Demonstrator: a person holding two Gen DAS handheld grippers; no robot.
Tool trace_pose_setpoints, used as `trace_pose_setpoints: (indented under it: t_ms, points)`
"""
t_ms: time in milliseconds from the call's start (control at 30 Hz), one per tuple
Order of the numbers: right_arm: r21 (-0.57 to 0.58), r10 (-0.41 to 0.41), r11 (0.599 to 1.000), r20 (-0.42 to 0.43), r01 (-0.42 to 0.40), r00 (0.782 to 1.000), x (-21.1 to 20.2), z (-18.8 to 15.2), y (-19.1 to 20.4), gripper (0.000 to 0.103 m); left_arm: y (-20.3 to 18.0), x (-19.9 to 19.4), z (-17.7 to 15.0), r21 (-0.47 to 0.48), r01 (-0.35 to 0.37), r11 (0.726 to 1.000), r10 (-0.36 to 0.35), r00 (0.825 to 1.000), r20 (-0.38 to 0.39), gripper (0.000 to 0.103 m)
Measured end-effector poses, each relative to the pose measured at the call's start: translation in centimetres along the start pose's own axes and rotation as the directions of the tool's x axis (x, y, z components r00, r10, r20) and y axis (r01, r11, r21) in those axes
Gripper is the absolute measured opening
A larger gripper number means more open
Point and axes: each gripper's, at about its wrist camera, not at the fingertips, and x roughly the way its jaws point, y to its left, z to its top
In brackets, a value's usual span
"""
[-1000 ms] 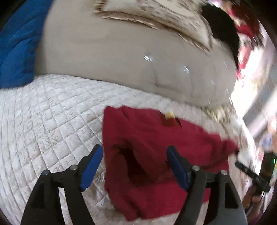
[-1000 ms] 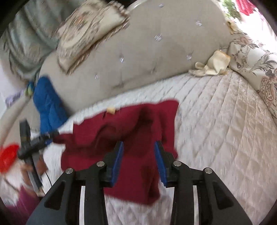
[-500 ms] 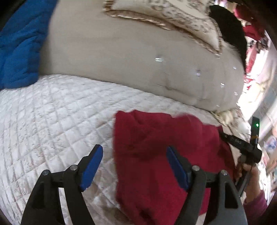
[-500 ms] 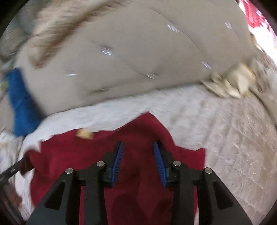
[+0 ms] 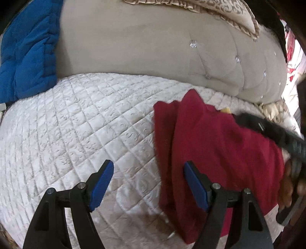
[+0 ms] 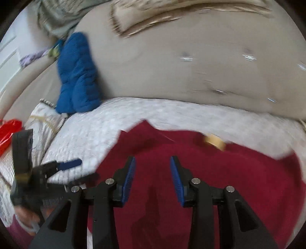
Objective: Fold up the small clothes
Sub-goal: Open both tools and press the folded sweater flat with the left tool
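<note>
Left wrist view: a dark red garment point(image 5: 220, 153) is seen lying on the quilted bedspread point(image 5: 86, 124), toward the spread's back edge, just short of the padded beige headboard point(image 5: 143, 47). A folded-over layer is visible along its left side, w/ a small yellow tag point(image 5: 225, 110) at the far edge.

Left gripper point(image 5: 148, 183) is held w/ jaws wide apart, nothing between them; its right pad sits over the garment's left edge, its left pad over bare quilt. Right gripper point(image 6: 153, 176) is held over the garment's middle, jaws apart but narrower, nothing pinched. Whether either tip touches the cloth can't be told.

Handling, as judged: the garment is light, soft, limp knit. It will sag and bunch if lifted by one point, and it is likely to drag a bit on the quilt rather than slide. No breakage risk. Best taken at corners or along a hem/edge, one grip per gripper, so an edge is kept straight when carried over. A pinch in the middle would only gather a lump.

Containers: none are seen in either view. A blue quilted item point(image 6: 76, 72) is leant against the headboard at the spread's back left corner, well apart from the garment. A patterned cushion point(image 5: 210, 11) is rested atop the headboard.
</note>
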Motion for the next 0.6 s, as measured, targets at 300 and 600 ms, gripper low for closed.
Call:
trace_pose_setpoints:
  t_ms: [300,600]
  points:
    - [0.009,0.024,1.000,-0.280,-0.022,0.960,10.9,2.3,3.8,0.000,3.5,-0.6,-0.2,-0.085,-0.009,0.996,0.009,1.000,-0.004,0.079]
    - [0.069,0.092,0.994,-0.165,-0.082,0.982,7.4,0.6,3.2,0.014,3.6,-1.0,-1.2,-0.037,0.166,0.985,-0.168,0.982,-0.084,0.079]
